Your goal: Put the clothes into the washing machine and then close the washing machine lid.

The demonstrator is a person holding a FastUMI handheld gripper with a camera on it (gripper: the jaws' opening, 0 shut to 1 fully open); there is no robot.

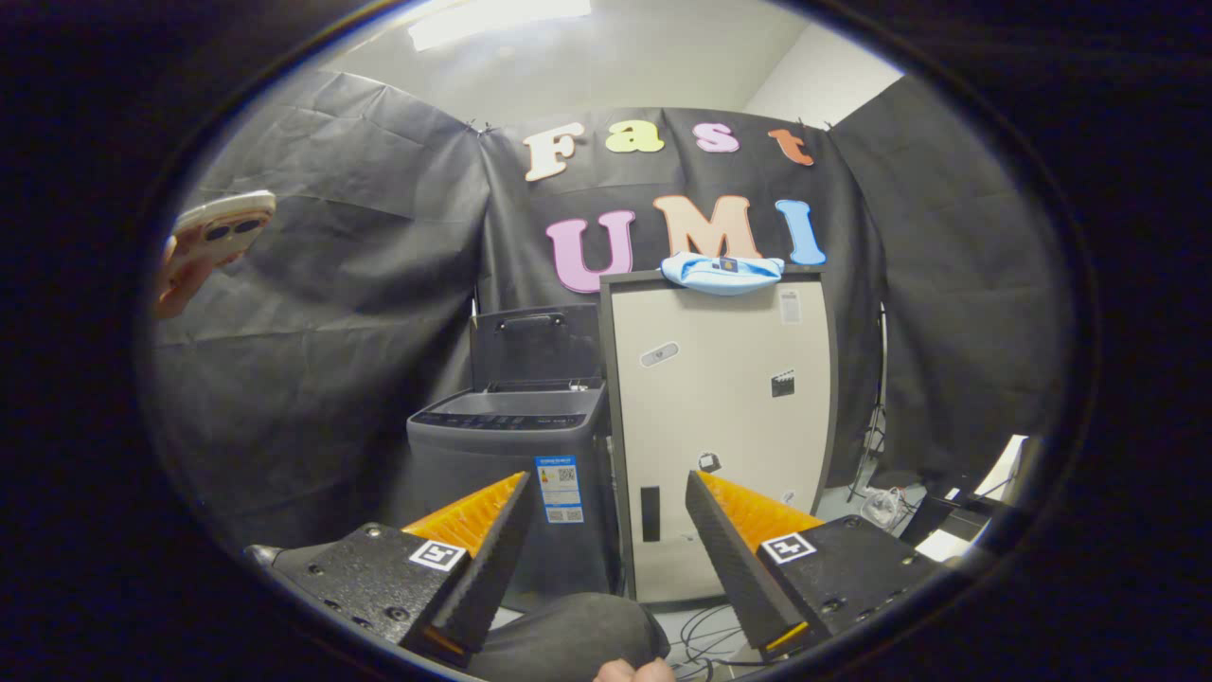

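Pale blue cloth, soft and bunched into a low heap, lies on top of a tall cream cabinet (720, 417): these are the clothes (721, 272), and they sit well beyond the tongs (606, 493), high above the fingers. The tongs stand wide apart with nothing between them; their inner faces are ribbed, and each finger carries a square printed marker near its base.

Just left of the cabinet, touching or nearly touching its side, is the washer (507, 474), a dark grey box with a smooth plastic shell, a flat control strip along its front edge and a paper label on its right front corner. Its lid (535, 346) is up, standing near upright at the back, with a moulded handle across it.

So by my judgement nothing of the task is done yet: the clothes are not picked up, the tub looks ready to take them, and the lid is left to close afterwards.

A hand (185, 275) holds a phone (222, 227) far off to the left, against the wrinkled black wall. Cables (710, 625) trail on the floor below the cabinet.
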